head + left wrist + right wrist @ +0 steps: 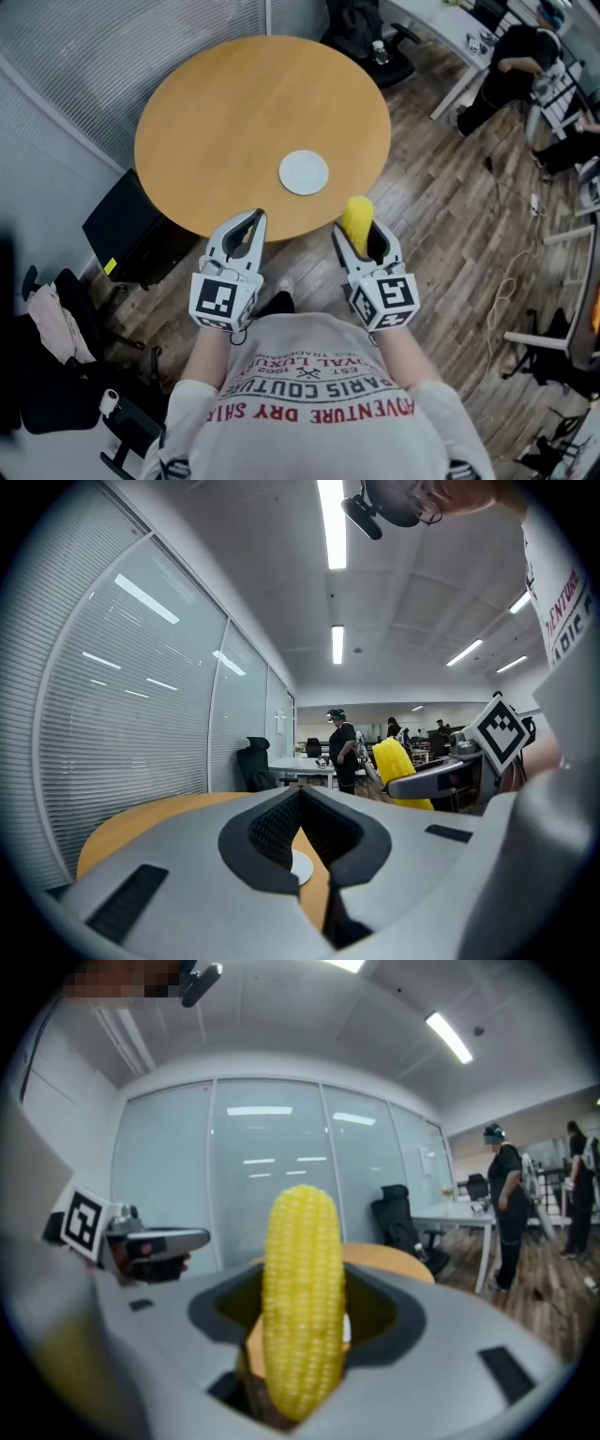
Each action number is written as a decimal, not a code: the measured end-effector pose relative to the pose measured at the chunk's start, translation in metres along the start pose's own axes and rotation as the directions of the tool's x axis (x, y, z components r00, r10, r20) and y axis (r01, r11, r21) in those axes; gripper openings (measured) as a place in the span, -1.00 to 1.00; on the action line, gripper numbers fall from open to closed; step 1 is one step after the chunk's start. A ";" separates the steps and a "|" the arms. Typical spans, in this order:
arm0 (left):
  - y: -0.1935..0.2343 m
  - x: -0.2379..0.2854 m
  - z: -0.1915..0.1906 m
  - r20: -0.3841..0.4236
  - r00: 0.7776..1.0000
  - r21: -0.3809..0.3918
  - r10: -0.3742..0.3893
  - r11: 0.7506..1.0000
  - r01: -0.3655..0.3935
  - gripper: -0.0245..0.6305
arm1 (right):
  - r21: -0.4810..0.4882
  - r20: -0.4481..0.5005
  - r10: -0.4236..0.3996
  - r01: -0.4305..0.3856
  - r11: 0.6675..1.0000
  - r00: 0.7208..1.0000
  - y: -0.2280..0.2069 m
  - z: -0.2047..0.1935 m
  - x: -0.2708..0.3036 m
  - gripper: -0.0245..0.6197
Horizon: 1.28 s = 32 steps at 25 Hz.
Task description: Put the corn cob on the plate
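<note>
A small white plate (304, 172) lies on the round wooden table (234, 112), near its front edge. A yellow corn cob (356, 218) stands upright in my right gripper (362, 232), which is shut on it and held just off the table's near edge, right of the plate. In the right gripper view the corn cob (302, 1316) fills the gap between the jaws. My left gripper (255, 221) hovers at the table's front edge, left of the plate, shut with nothing in it. From the left gripper view the corn cob (401, 764) shows to the right and a sliver of the plate (302, 865) shows past the jaws.
A black flat box (124, 228) leans beside the table at the left. A black office chair (373, 42) stands beyond the table. A person (511, 66) sits at a white desk at the far right. Cables (511, 281) trail over the wooden floor.
</note>
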<state>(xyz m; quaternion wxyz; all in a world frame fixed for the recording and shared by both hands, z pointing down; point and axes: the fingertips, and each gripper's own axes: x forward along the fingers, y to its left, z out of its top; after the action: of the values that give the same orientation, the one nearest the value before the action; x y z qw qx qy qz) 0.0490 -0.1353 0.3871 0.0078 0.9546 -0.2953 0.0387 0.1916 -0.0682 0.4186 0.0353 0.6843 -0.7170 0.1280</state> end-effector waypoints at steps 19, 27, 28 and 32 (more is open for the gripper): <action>0.096 0.092 -0.026 -0.069 0.998 -0.063 -0.005 0.998 0.000 -0.82 | 0.040 -0.225 0.012 -0.003 0.999 0.974 -0.029 -0.033 0.149 -0.10; 0.124 0.129 -0.054 -0.108 0.990 -0.077 0.088 0.992 -0.096 -0.82 | 0.033 -0.383 0.090 -0.084 0.996 0.919 -0.056 -0.078 0.210 -0.10; 0.127 0.134 -0.057 -0.113 0.989 -0.078 0.097 0.991 -0.106 -0.82 | 0.031 -0.405 0.099 -0.095 0.995 0.909 -0.061 -0.084 0.216 -0.10; 0.134 0.153 -0.067 -0.138 0.980 -0.106 0.140 0.982 -0.155 -0.82 | 0.031 -0.499 0.145 -0.150 0.988 0.854 -0.074 -0.113 0.239 -0.10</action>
<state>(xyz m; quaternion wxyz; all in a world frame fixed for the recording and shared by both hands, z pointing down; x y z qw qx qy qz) 0.0944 -0.3296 0.4649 0.0797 0.9234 -0.3661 0.0838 0.2360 -0.2770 0.5915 0.2129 0.5705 -0.7343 0.3000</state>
